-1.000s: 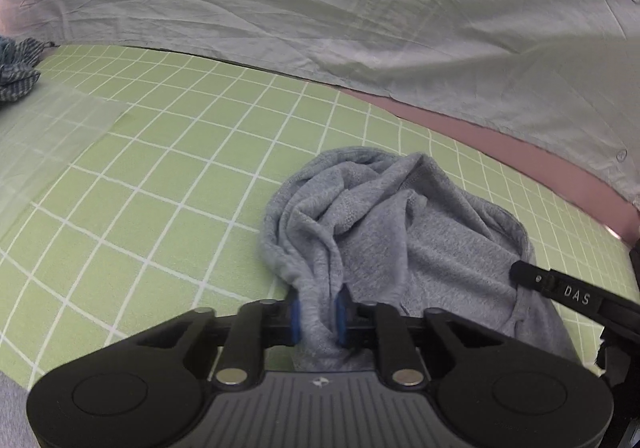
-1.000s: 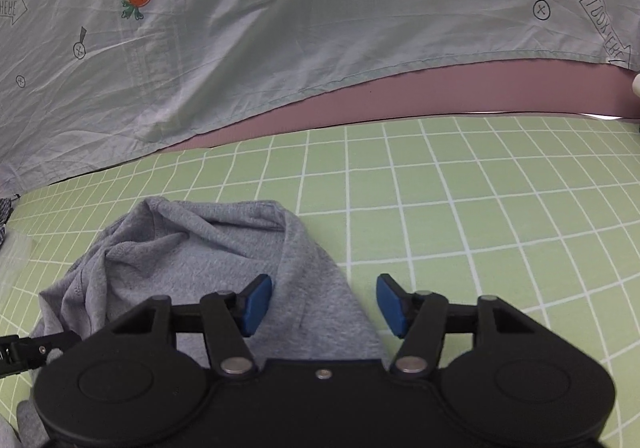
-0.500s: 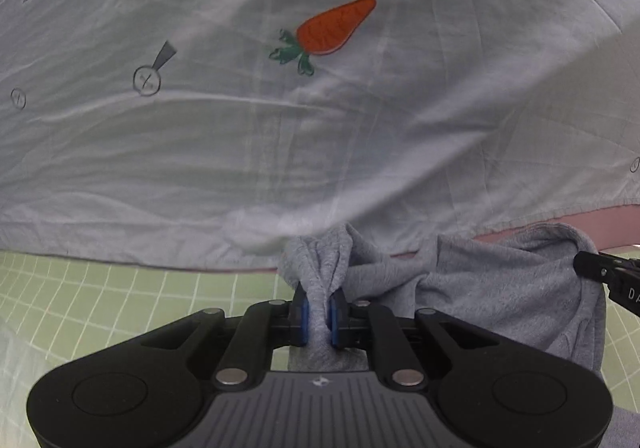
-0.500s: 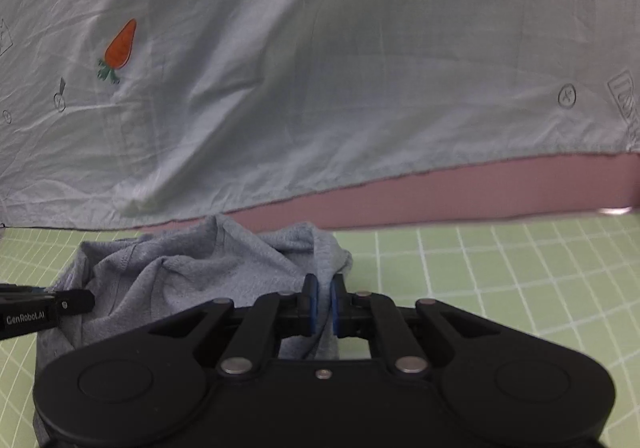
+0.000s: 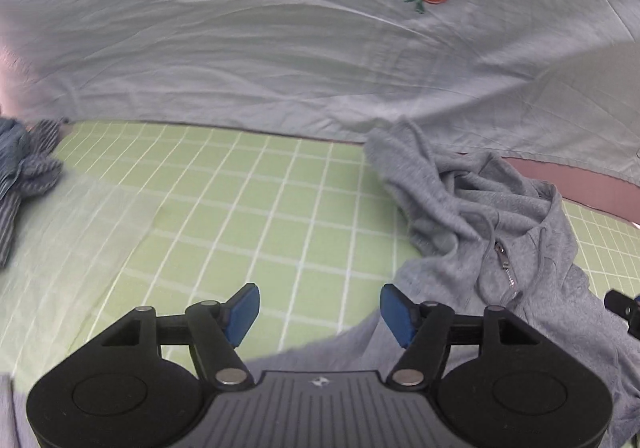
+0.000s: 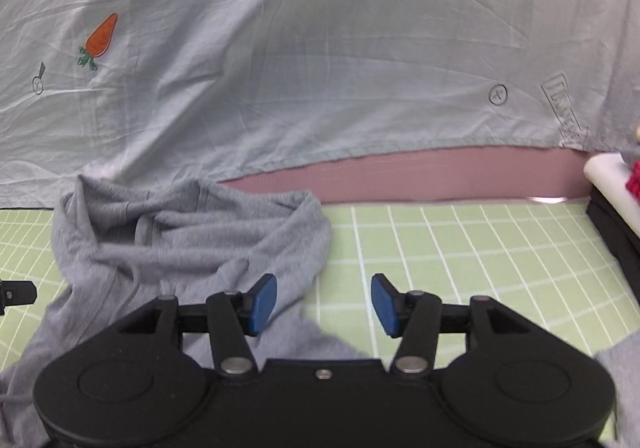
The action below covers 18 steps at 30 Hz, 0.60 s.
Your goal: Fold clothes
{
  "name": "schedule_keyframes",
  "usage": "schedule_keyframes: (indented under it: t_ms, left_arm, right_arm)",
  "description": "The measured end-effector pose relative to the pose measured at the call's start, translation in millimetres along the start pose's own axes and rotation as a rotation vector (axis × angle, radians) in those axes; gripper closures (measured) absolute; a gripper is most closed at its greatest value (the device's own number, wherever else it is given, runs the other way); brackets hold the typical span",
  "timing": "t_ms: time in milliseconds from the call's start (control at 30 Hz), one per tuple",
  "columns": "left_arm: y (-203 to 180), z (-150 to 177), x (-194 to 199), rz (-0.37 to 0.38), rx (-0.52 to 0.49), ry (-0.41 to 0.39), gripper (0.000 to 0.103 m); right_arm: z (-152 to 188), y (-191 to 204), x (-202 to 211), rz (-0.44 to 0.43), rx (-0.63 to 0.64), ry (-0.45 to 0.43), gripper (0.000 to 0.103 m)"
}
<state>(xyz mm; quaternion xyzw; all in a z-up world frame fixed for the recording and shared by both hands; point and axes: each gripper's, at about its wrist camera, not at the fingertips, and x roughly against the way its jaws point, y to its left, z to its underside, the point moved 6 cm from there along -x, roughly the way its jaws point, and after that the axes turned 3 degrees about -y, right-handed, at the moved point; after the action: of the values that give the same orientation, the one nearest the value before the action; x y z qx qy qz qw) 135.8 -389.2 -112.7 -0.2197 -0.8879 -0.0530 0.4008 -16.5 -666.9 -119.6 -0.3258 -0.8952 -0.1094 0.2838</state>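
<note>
A grey zip hoodie (image 5: 492, 224) lies rumpled on the green grid mat (image 5: 224, 216), its hood bunched toward the back and its zipper showing. My left gripper (image 5: 319, 313) hovers to the left of it with its jaws opening and only mat between the blue pads. In the right wrist view the same hoodie (image 6: 192, 240) spreads over the mat's left part. My right gripper (image 6: 324, 303) is over its right edge, jaws opening, with no cloth pinched between them. The tip of the other gripper (image 6: 16, 293) shows at the left edge.
A pale sheet with carrot prints (image 5: 320, 48) hangs along the back, above a pink strip (image 6: 440, 176). A blue striped garment (image 5: 24, 176) lies crumpled at the mat's far left. A white and dark object (image 6: 612, 200) stands at the right edge.
Both grippers were shut on folds of the grey hoodie half a second ago; they have let go and stand open. The hoodie has dropped onto the mat, spread wider than a second ago.
</note>
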Motion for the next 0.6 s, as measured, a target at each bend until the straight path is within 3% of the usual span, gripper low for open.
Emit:
schedule_keyframes:
  t_ms: [233,367,467,533,600]
  left_arm:
    - [42.2,63.5,55.6,-0.011,0.152,0.106,0.031]
    - [43.5,89.3,67.9,0.065,0.213,0.13,0.031]
    - [36.9,100.7,72.5,0.107,0.189,0.117,0.034]
    - [33.2,107.6,74.8,0.139,0.164,0.117,0.06]
    - [33.2,113.3,74.9,0.159,0.168,0.115,0.067]
  right_arm:
    - [54.9,19.8,87.8,-0.013,-0.099,0.08,0.049]
    - [76.0,42.8,126.9,-0.057,-0.129,0.095,0.048]
    - [81.6,61.1,147.3,-0.103,-0.137,0.069,0.045]
    - [84.1,72.0,150.7,-0.141,-0.138,0.068,0.044]
    - [86.8,81.4,145.2,-0.167,-0.166,0.086,0.044]
